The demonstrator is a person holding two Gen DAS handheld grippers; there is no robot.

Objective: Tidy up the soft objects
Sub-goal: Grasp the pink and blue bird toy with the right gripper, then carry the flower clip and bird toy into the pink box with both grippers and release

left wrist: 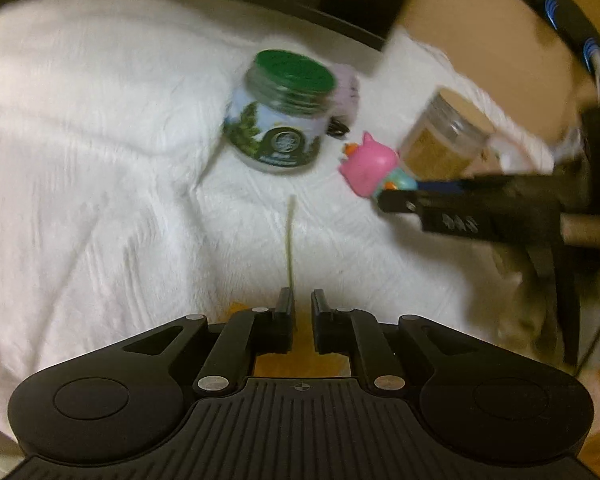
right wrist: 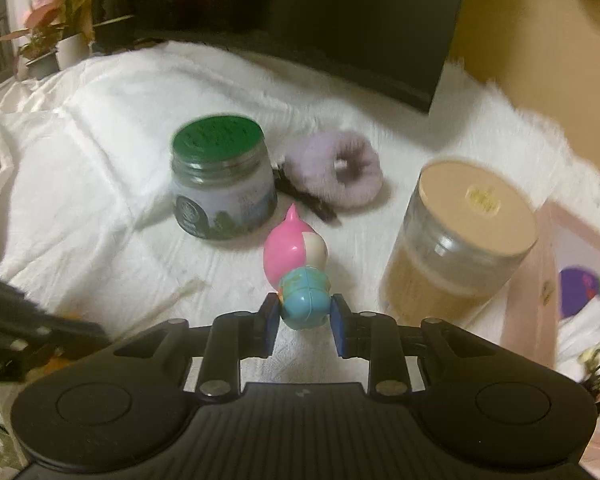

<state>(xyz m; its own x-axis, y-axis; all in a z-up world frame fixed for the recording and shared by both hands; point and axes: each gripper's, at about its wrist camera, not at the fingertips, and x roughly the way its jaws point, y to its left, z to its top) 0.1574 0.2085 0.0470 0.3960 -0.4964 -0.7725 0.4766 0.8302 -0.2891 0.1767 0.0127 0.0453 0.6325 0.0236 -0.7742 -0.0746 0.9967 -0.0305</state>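
Observation:
A pink and blue toy figure (right wrist: 298,268) lies on the white fluffy cloth (right wrist: 100,152). My right gripper (right wrist: 305,312) has its blue pads on either side of the figure's blue body and is closed on it. The figure also shows in the left wrist view (left wrist: 370,166), with the right gripper (left wrist: 396,196) reaching in from the right. A purple fluffy scrunchie (right wrist: 336,166) lies behind it. My left gripper (left wrist: 302,300) is nearly shut on a thin yellowish sheet (left wrist: 290,240) seen edge-on, with an orange item (left wrist: 300,360) beneath the fingers.
A green-lidded jar (right wrist: 220,184) stands left of the figure, and a jar with a beige lid (right wrist: 456,240) stands right of it. A pink box (right wrist: 572,300) holding soft items is at the right. A dark monitor (right wrist: 340,20) and potted plants (right wrist: 56,36) stand behind.

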